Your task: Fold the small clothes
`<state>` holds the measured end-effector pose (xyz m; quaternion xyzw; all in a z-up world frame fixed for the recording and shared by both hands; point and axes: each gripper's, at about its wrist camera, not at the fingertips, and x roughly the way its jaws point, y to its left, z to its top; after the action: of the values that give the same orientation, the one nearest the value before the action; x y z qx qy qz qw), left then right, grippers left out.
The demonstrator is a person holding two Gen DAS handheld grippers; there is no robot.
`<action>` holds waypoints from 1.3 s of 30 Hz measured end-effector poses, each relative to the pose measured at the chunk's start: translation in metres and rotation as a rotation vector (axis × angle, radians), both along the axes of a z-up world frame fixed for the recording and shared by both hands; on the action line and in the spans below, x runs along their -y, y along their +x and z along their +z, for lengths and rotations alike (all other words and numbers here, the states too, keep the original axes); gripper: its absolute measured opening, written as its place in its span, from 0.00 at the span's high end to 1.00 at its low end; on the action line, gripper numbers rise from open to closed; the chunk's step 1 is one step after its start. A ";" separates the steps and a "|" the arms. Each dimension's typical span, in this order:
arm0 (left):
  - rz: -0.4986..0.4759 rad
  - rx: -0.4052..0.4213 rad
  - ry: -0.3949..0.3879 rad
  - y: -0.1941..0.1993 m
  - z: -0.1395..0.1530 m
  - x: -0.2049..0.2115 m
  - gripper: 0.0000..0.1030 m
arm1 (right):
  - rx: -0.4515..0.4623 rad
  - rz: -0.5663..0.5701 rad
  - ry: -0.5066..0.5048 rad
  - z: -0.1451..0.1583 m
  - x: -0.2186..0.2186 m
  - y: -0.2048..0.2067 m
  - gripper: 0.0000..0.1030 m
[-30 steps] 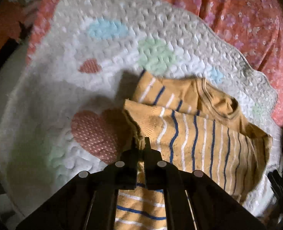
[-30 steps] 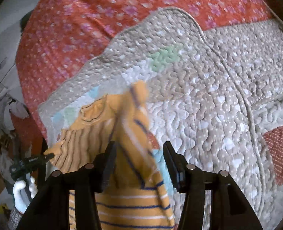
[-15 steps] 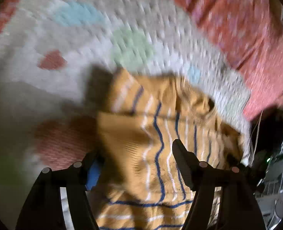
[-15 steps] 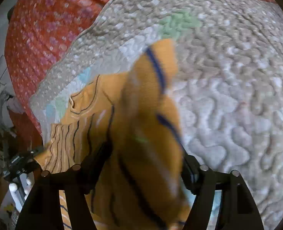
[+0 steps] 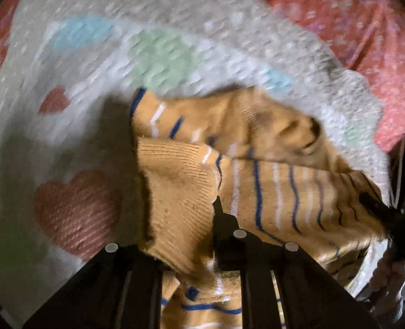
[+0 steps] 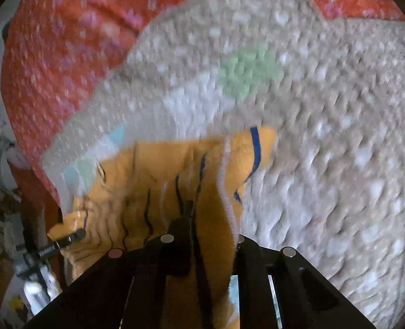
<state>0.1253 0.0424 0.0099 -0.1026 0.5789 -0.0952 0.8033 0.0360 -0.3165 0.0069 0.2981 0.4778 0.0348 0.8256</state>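
A small mustard-yellow sweater [image 5: 270, 192] with blue and white stripes lies bunched on a quilted play mat [image 5: 120, 41]. My left gripper [image 5: 191, 219] is shut on the sweater's ribbed hem, which drapes over its left finger. In the right wrist view the same sweater [image 6: 175, 192] hangs between the fingers of my right gripper [image 6: 210, 219], which is shut on a fold of it. The right gripper [image 5: 377, 211] also shows at the sweater's far right edge in the left wrist view. Both views are motion-blurred.
The mat [image 6: 325, 137] has pastel hearts and patches and lies on an orange-red floral bedspread [image 6: 65, 54]. The bed's edge and floor clutter [image 6: 24, 260] show at the left of the right wrist view.
Both grippers have closed on the sweater again after being open half a second ago. The cloth has been drawn up and shifted; both cameras are moving.
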 end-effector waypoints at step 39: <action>0.146 -0.117 -0.231 -0.298 -0.042 -0.073 0.53 | -0.244 0.005 0.239 -0.095 -0.068 -0.275 0.34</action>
<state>-0.1726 0.1157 -0.0326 -0.2414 0.6011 -0.0962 0.7558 -0.2387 -0.2488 -0.0881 0.3952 0.5677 0.0569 0.7199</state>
